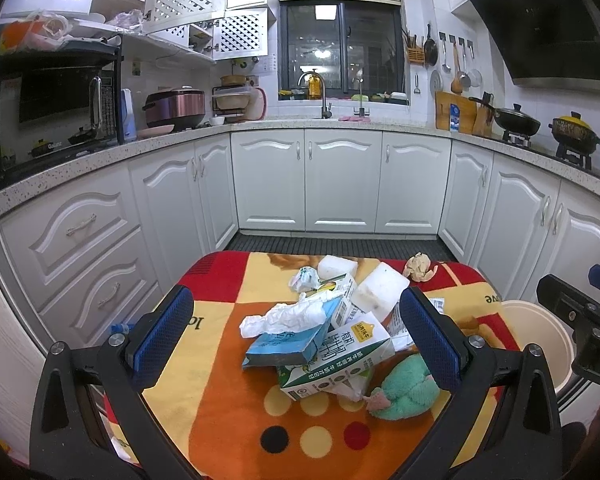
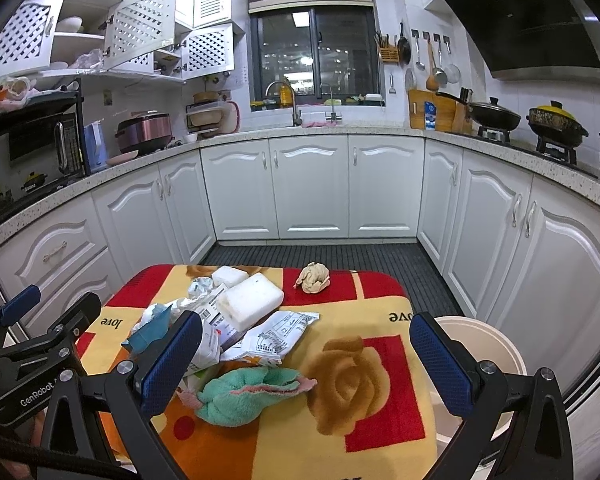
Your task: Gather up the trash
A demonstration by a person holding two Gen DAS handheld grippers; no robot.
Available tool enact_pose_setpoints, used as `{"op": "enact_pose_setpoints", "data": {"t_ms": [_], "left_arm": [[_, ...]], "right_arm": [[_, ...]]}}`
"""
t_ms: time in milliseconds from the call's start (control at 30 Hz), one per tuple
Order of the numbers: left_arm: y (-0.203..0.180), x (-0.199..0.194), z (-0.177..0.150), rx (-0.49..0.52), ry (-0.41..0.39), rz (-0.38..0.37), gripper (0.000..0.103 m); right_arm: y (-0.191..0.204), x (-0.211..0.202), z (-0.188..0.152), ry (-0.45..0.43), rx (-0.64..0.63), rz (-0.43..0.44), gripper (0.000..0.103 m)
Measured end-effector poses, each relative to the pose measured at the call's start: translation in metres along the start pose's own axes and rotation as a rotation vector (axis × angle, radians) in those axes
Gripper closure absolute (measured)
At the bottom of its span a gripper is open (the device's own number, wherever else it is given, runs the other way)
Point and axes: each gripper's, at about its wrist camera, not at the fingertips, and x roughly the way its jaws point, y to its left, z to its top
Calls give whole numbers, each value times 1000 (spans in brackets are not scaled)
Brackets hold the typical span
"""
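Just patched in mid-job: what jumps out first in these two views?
The bright red, orange and yellow blanket covering the table grabs the eye, with a heap of trash at its left: a milk carton, a blue box, crumpled tissue and white foam blocks. A teal towel lies at the heap's near edge, a cream bin stands off the table's right side, and both tongs, left and right, are open and hold nothing.

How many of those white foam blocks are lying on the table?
2. The larger foam block lies mid-pile, propped on the papers; the smaller foam block sits just behind it near the table's far edge. More could be hidden under the pile.
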Motion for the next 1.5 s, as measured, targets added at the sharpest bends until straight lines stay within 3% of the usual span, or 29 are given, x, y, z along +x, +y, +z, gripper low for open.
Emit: {"op": "enact_pose_setpoints", "data": {"t_ms": [767, 1000, 1500], "left_arm": [[-4, 2, -3, 5, 8, -6, 1], [-6, 4, -4, 7, 13, -4, 1], [-9, 9, -9, 4, 31, -2, 1]], "right_arm": [[1, -2, -1, -8, -1, 2, 0], [-1, 3, -2, 53, -21, -8, 0], [-3, 8, -4, 54, -30, -10, 0]]}}
